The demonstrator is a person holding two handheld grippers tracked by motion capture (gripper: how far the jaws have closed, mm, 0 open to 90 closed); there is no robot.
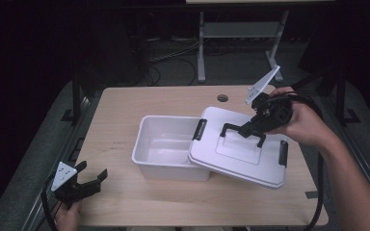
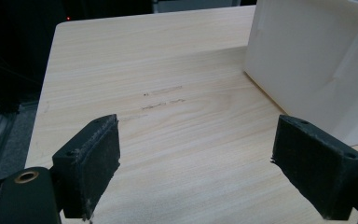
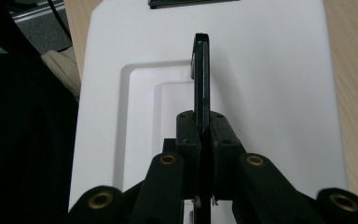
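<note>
1. The table (image 1: 139,207) has a pale wood-grain top with rounded corners and a small round hole near its far edge; faint dark scuffs mark the grain in the left gripper view.
2. The bin (image 1: 161,144) is a white, smooth plastic rectangle with rounded corners and a flared rim. It stands open at the middle of the table, and its visible inside is bare.
3. The lid (image 1: 265,168) is flat white plastic with a stepped rectangular recess in its centre and black latches (image 1: 199,129) at its short ends. It sits tilted, its left edge lying over the bin's right rim.
4. The handle (image 3: 201,70) is a thin black bar standing up from the recess.
5. The right gripper (image 1: 247,129) is clamped tight on that handle, its black pads pressed to both sides.
6. The left gripper (image 2: 212,163) rests at the table's near left corner, jaws spread wide with only bare wood between its rough, foam-faced pads (image 2: 95,158), near the bin's outer wall.
</note>
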